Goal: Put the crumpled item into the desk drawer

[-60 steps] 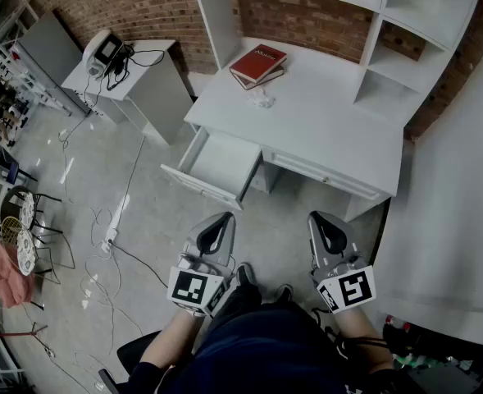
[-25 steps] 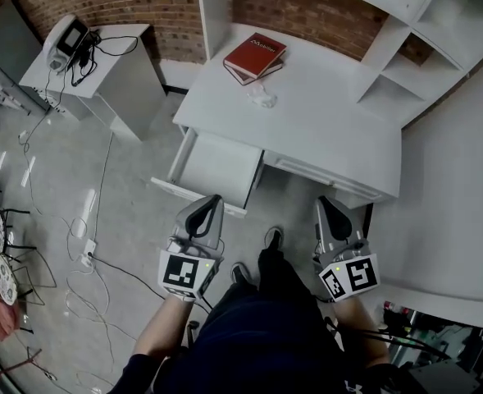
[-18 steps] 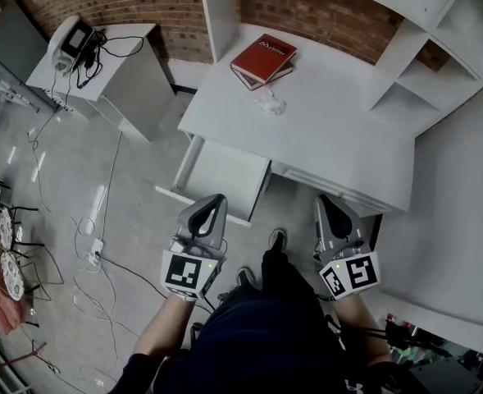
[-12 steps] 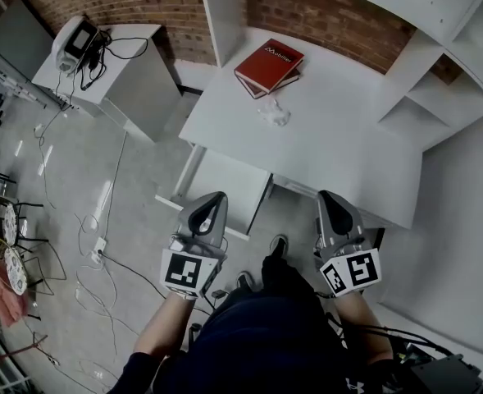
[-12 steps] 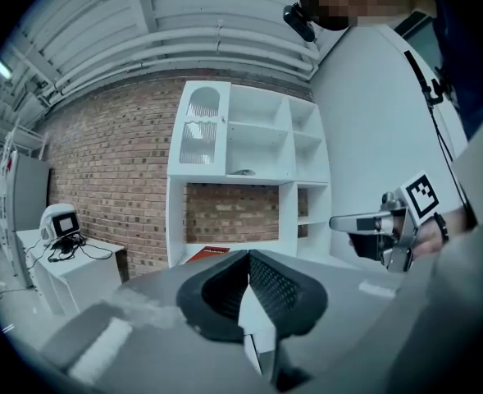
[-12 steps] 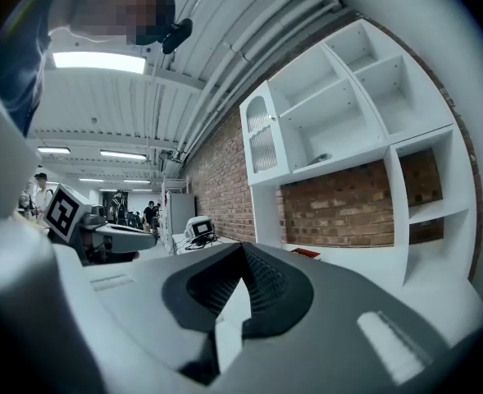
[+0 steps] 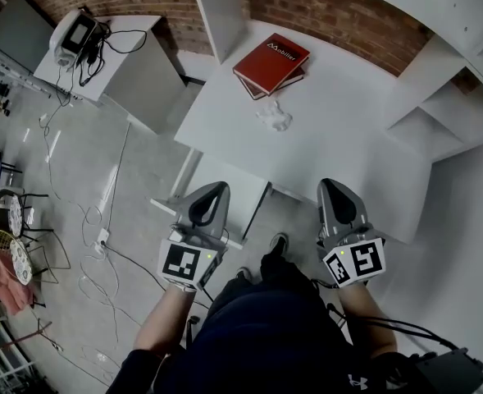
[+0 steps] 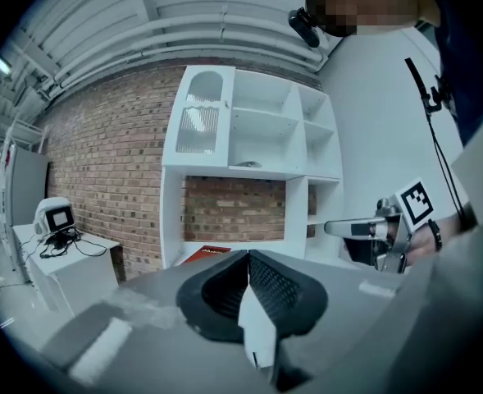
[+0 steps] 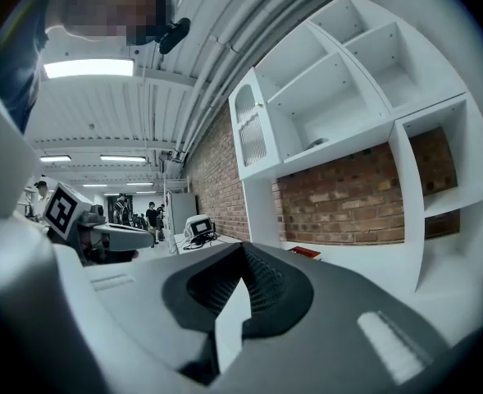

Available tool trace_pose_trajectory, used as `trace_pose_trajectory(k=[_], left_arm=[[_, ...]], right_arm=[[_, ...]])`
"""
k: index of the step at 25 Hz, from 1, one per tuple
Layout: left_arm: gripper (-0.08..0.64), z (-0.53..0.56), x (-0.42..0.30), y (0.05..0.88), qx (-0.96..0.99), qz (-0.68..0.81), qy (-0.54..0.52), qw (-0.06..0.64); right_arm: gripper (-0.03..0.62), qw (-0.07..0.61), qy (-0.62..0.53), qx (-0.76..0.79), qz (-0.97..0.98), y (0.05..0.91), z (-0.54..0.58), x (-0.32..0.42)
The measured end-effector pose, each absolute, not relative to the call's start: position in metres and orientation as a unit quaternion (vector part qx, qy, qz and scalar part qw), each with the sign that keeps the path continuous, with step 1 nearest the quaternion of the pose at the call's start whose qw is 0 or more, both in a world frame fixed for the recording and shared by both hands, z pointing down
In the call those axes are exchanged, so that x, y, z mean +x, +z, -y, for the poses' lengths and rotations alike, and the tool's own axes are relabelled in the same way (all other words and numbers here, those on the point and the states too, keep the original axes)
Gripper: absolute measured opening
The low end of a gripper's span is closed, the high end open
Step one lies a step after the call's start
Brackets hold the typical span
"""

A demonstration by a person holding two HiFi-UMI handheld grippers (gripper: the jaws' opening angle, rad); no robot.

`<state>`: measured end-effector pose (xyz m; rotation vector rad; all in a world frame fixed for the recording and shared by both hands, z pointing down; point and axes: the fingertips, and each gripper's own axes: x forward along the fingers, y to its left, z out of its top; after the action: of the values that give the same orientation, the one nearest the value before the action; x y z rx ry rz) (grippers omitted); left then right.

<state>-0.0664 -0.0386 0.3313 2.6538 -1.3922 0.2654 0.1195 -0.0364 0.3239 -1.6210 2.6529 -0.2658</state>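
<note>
A small white crumpled item lies on the white desk, just in front of a red book. Below the desk's front edge the drawer stands pulled out; my left gripper hangs over its front and hides part of it. My right gripper is held at the desk's front edge, further right. Both are well short of the crumpled item. In the left gripper view the left gripper is shut on nothing. The right gripper is likewise shut and empty in its own view.
A white shelf unit rises at the desk's back and right. A white side table with a small device and cables stands to the left. Cables trail over the floor, with chairs at far left.
The view has closed in on the desk. Both grippers have come forward to its front edge, the left one now over the open drawer. Both stay shut.
</note>
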Motion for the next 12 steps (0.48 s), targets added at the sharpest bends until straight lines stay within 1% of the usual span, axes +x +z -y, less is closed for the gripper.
trace_pose_trajectory(k=[3, 7, 8, 12], left_arm=[[0.005, 0.053, -0.057, 0.335, 0.879, 0.461, 0.096, 0.075], [0.009, 0.076, -0.053, 0.356, 0.889, 0.437, 0.131, 0.042], [0.018, 0.082, -0.052, 0.361, 0.891, 0.43, 0.139, 0.038], [0.018, 0.11, -0.05, 0.38, 0.899, 0.404, 0.167, 0.024]], right_arm=[[0.003, 0.009, -0.091, -0.512, -0.854, 0.329, 0.051, 0.123], [0.003, 0.009, -0.096, -0.511, -0.854, 0.333, 0.067, 0.123], [0.003, 0.007, -0.097, -0.514, -0.852, 0.334, 0.069, 0.123], [0.003, 0.0, -0.104, -0.533, -0.839, 0.338, 0.075, 0.124]])
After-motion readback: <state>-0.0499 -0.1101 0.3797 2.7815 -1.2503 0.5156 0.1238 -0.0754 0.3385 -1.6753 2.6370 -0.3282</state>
